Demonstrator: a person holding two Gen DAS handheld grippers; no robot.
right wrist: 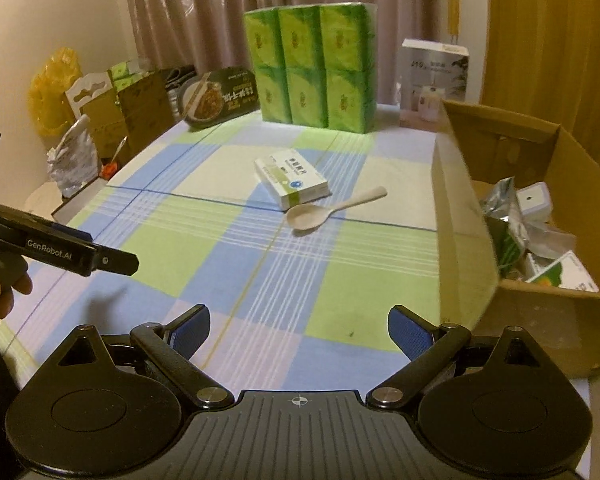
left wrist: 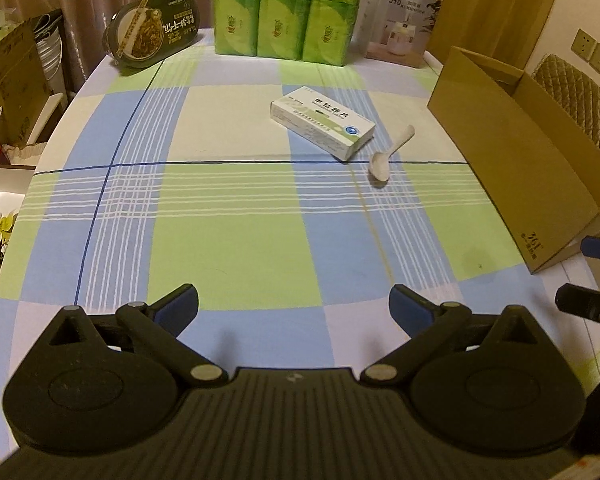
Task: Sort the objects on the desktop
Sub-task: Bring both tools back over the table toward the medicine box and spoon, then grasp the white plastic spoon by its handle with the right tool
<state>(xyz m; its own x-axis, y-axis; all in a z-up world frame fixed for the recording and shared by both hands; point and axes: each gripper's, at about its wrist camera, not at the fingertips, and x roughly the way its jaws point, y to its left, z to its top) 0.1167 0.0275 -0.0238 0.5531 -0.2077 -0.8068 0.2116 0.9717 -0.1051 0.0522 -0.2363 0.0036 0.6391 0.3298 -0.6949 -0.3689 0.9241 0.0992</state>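
Jaws of both grippers wide, empty

Table [left wrist: 240, 240] under blue-green-white checked cloth. Centre: medicine box [left wrist: 322, 126]; spoon [left wrist: 390, 154] just beside it at 4 o'clock. 12 o'clock: green tissue packs [left wrist: 284, 20]. 10 o'clock: noodle bowl [left wrist: 152, 34]. 1 o'clock: humidifier box [left wrist: 400, 20]. 3 o'clock: cardboard box [left wrist: 512, 152].

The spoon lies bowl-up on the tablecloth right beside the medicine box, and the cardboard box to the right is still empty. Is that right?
Not quite. The cardboard box is not empty: the right wrist view shows packets and small boxes already inside it. The rest holds: the spoon lies bowl-up on the tablecloth right beside the medicine box.
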